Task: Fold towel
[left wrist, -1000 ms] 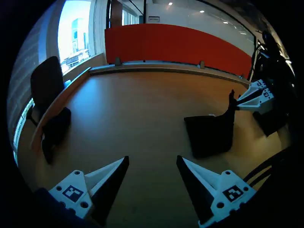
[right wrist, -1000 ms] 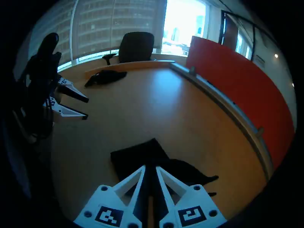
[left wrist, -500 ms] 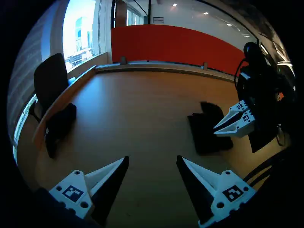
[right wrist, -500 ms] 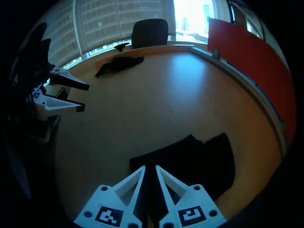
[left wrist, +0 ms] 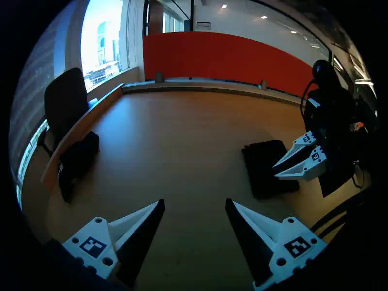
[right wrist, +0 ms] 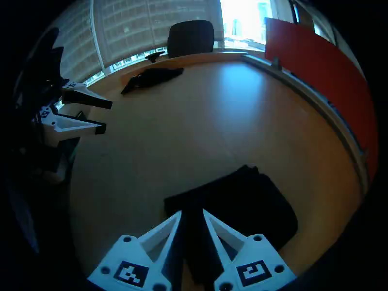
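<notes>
Left gripper [left wrist: 195, 206]: jaws wide apart, empty, above the table [left wrist: 184, 131].
Right gripper [right wrist: 192, 216]: jaws slightly parted, released.
Towel [right wrist: 252, 203]: dark, folded, beneath right gripper's tips.

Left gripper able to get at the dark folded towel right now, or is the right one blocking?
Probably yes. The left gripper is open, with bare table between it and the towel. The right gripper sits at the towel's right edge in the left gripper view, so the left edge looks free.
</notes>
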### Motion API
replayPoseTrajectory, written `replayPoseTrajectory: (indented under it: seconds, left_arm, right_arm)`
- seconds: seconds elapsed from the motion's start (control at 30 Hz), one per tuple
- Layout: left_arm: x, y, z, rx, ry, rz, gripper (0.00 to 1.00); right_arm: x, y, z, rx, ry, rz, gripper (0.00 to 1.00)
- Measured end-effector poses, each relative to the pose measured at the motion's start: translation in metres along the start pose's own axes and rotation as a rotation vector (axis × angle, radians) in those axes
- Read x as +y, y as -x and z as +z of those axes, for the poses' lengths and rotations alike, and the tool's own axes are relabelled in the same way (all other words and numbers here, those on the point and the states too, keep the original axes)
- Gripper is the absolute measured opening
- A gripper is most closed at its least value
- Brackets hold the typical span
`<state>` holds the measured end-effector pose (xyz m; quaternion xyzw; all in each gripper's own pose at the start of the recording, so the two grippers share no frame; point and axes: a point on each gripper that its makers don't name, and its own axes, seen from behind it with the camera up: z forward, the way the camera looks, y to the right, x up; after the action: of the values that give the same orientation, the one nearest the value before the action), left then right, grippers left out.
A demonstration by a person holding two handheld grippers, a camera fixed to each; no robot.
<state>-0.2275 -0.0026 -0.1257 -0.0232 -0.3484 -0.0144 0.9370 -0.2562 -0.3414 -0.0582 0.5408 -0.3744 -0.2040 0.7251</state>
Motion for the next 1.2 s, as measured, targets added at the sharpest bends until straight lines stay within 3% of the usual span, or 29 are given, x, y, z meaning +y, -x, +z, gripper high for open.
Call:
replayPoseTrajectory:
  seconds: [0.1, 0.23, 0.3, 0.97, 1.2]
  left_arm:
    - [-0.002, -0.001, -0.001, 0.001, -0.004, 0.002, 0.93]
    - [-0.004, -0.002, -0.002, 0.002, -0.008, 0.004, 0.93]
    - [-0.004, -0.002, -0.002, 0.003, -0.009, 0.005, 0.93]
    - [-0.003, -0.006, -0.006, 0.018, -0.003, 0.023, 0.93]
    - [-0.004, -0.006, -0.006, 0.017, -0.005, 0.026, 0.93]
  right_arm:
    - [0.001, 0.001, -0.004, 0.008, 0.004, 0.008, 0.68]
    - [0.002, 0.003, -0.010, 0.018, 0.013, 0.026, 0.85]
    - [0.002, 0.005, -0.013, 0.023, 0.021, 0.035, 0.89]
    - [0.012, 0.047, -0.052, 0.010, 0.136, 0.096, 0.89]
    - [0.012, 0.055, -0.057, 0.011, 0.153, 0.122, 0.90]
